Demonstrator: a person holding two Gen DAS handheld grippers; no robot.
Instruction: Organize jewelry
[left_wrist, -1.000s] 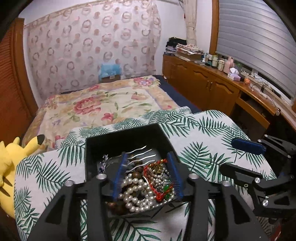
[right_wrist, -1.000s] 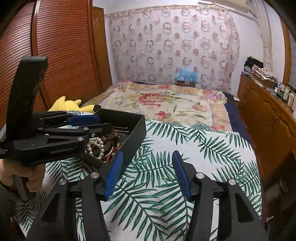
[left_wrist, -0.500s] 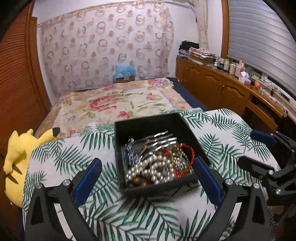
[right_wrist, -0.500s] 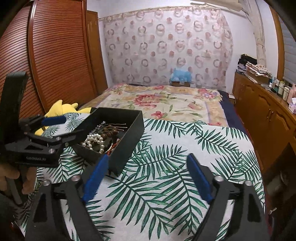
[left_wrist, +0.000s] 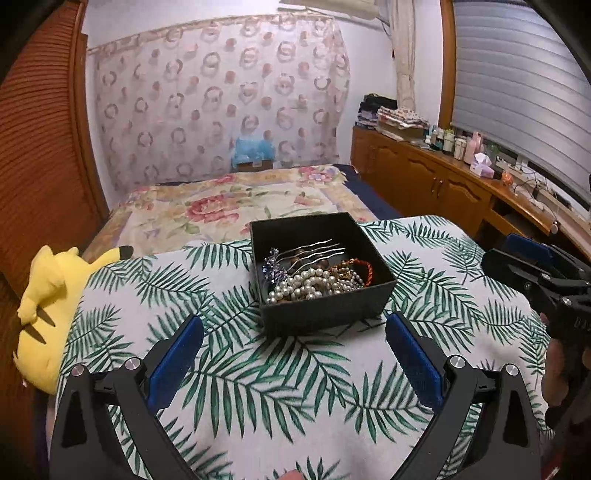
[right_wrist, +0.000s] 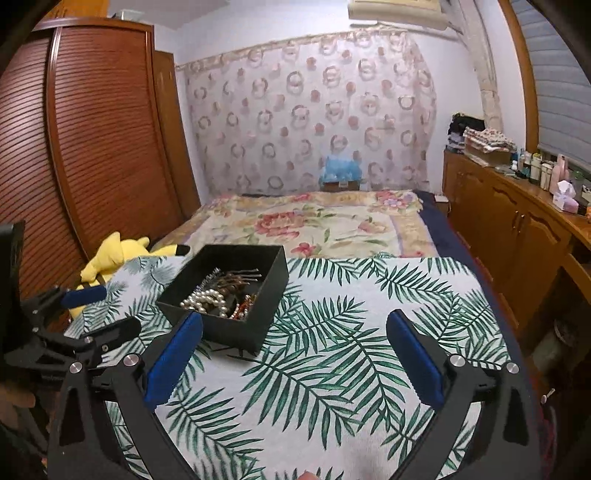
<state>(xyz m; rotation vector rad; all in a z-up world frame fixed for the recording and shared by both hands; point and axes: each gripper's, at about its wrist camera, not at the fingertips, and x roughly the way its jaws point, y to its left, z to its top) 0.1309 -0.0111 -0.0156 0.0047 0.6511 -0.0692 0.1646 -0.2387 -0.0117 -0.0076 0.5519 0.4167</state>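
Note:
A black open box stands on the palm-leaf cloth. It holds a pearl necklace, silver hair pins, a red bracelet and brown beads. My left gripper is open, just short of the box's near wall, nothing between its blue pads. In the right wrist view the box sits left of centre. My right gripper hangs over bare cloth to the box's right, its jaws still opening, nothing between them. Each gripper shows in the other's view: right gripper, left gripper.
A yellow plush toy lies at the cloth's left edge. Beyond the cloth is a bed with a floral cover. A wooden cabinet with bottles runs along the right; slatted wooden doors are on the left.
My left gripper opened wide and drew back from over the box, which now lies just ahead of it. My right gripper also opened and pulled back from the box.

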